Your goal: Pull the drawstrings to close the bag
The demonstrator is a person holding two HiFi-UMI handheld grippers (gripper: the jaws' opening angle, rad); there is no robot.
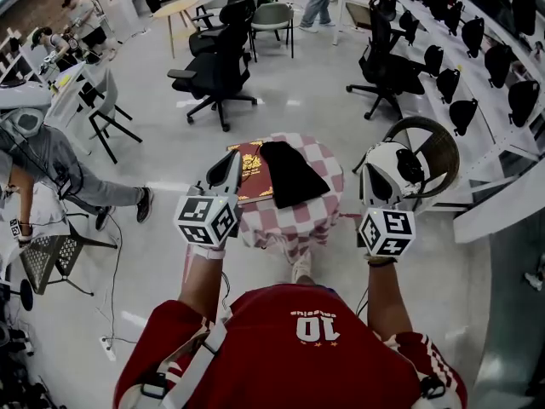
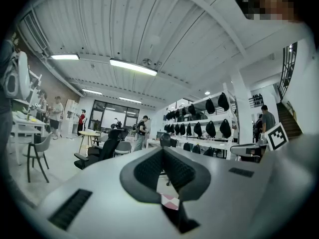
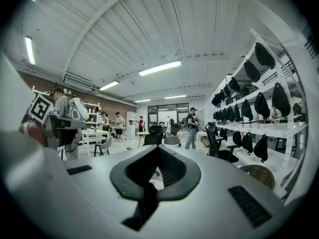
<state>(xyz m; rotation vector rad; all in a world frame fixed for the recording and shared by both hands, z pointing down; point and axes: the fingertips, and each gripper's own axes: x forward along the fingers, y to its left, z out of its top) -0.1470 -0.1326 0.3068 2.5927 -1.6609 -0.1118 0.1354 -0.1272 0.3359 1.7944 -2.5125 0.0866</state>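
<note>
A black bag [image 1: 289, 173] lies flat on a small round table with a pink and white checked cloth [image 1: 319, 211]. Its drawstrings cannot be made out. My left gripper [image 1: 231, 162] is held level at the table's left edge, next to a dark red book [image 1: 249, 167] and short of the bag. It is shut with nothing between its jaws [image 2: 163, 150]. My right gripper [image 1: 371, 162] hangs just off the table's right edge, also shut and empty [image 3: 158, 149]. In the left gripper view a strip of the checked cloth [image 2: 169, 201] shows under the jaws.
Black office chairs [image 1: 217, 75] stand beyond the table. A wicker basket [image 1: 438, 147] sits at the right beside white shelves holding black bags [image 1: 473, 37]. A person [image 1: 51, 164] sits at the left by a mesh chair [image 1: 47, 258]. A power strip [image 1: 106, 348] lies on the floor.
</note>
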